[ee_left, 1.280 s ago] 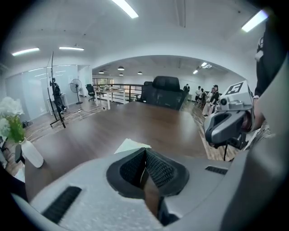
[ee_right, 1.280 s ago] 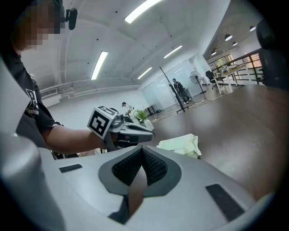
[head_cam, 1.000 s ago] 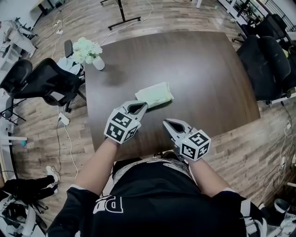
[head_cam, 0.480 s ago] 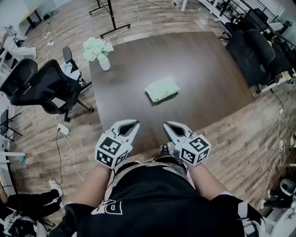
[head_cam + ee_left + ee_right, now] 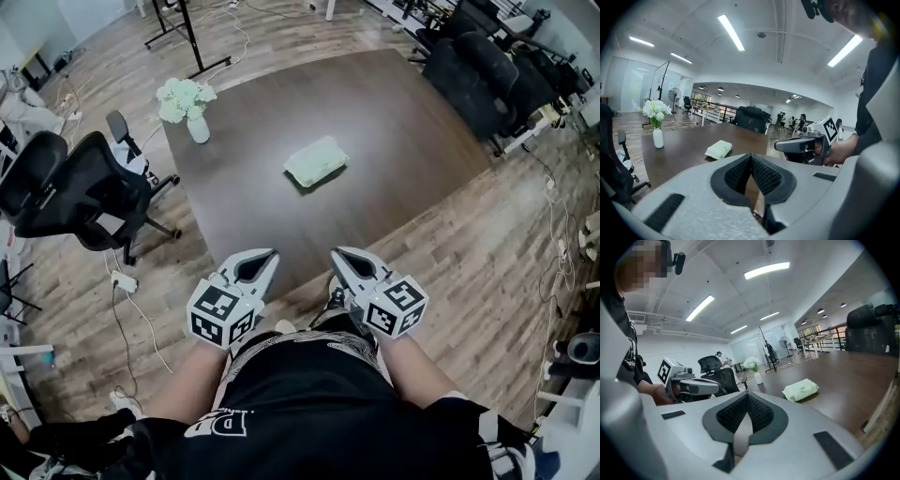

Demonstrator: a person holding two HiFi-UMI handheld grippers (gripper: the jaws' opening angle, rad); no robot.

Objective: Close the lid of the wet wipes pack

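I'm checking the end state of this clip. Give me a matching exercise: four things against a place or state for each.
Things:
1. wipes pack
2. vase
3. left tongs
4. chair

Places or states:
A. near a corner of the table
B. beside the table, not on it
C. lying flat mid-table
D. shut and empty, held by the person

Pairs: 1-C, 2-A, 3-D, 4-B

No legible txt; shirt (image 5: 309, 403) lettering cut off, unreadable.
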